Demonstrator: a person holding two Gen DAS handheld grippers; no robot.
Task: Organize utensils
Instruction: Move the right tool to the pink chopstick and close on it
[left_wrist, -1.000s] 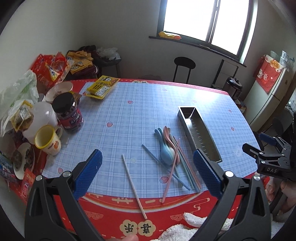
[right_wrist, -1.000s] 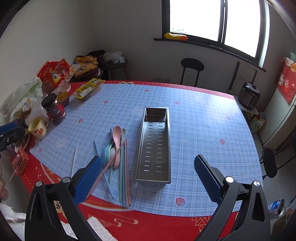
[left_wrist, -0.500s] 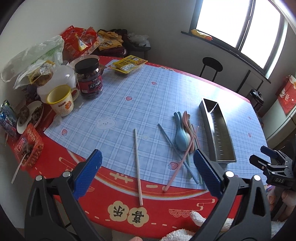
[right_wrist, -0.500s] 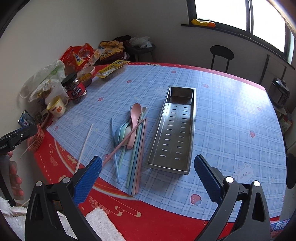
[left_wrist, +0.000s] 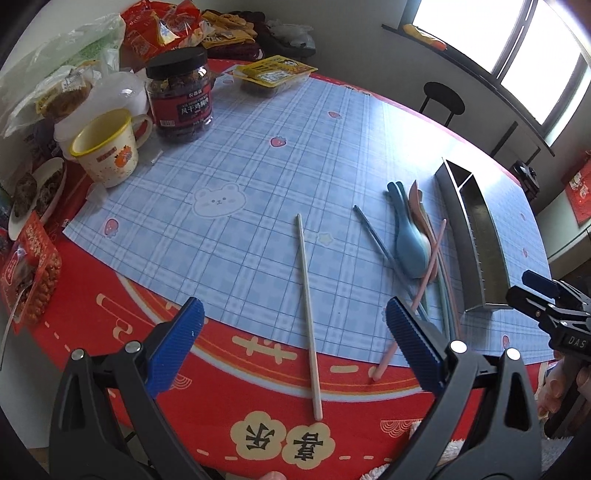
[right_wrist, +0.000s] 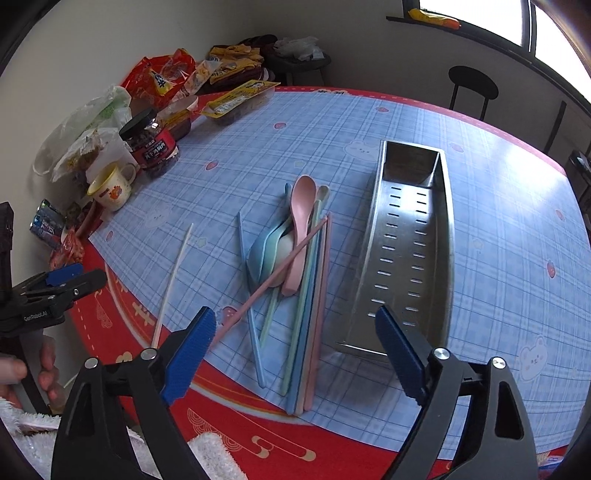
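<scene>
A heap of pastel spoons and chopsticks lies on the blue checked mat, left of an empty perforated steel tray. A pink spoon tops the heap and a pink chopstick lies slantwise across it. A cream chopstick lies apart to the left, reaching onto the red cloth. My left gripper hangs open above that chopstick's near half. My right gripper hovers over the near ends of the heap; its jaws are closing and the pads press on nothing.
At the table's left stand a dark-lidded jar, a yellow-rimmed mug, snack bags and a plate of food. A yellow food pack lies at the back. A black stool stands behind the table. White towelling lies below the front edge.
Both grippers have sunk toward the table and tipped further down, so the utensils look nearer. The right jaws stand a little narrower than before. Nothing on the table has moved.
</scene>
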